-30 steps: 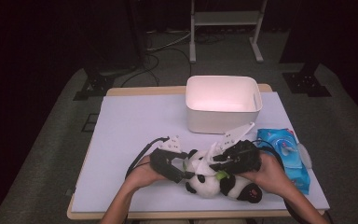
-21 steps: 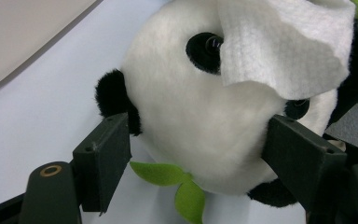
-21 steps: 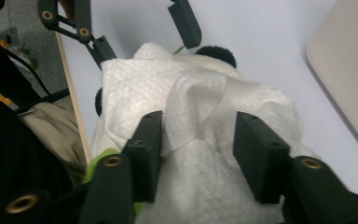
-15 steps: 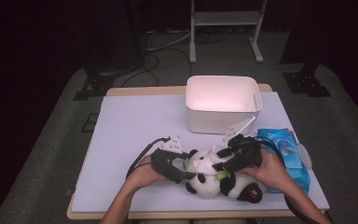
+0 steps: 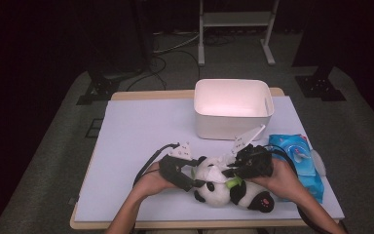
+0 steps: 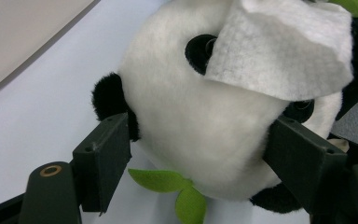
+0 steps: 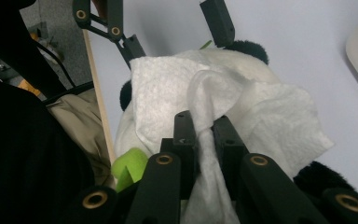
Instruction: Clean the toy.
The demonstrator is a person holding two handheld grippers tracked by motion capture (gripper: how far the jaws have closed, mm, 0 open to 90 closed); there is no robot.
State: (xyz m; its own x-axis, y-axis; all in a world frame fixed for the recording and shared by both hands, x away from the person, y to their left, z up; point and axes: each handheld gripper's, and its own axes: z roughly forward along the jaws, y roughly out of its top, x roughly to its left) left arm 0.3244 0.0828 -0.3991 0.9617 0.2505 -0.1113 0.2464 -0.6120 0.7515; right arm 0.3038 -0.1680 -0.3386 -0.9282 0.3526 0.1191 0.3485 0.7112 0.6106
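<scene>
A plush panda (image 5: 226, 189) lies on its side near the front edge of the white-topped table (image 5: 141, 131), its head toward the person's left and its black foot toward the right. The left gripper (image 5: 191, 181) has its jaws set wide around the panda's head, one pad pressed into each side of the white fur (the left gripper view shows a black ear just beside one pad and a green felt leaf (image 6: 170, 186) below). The right gripper (image 7: 204, 127) has just been closing, and its jaws now stand nearly together, pinching a bunched fold of a white wet wipe (image 7: 223, 112) that drapes over the panda's face. Behind the toy stands a white plastic bin (image 5: 233, 116), and a blue pack of wipes (image 5: 299, 161) lies just beside the right hand (image 5: 280, 178).
</scene>
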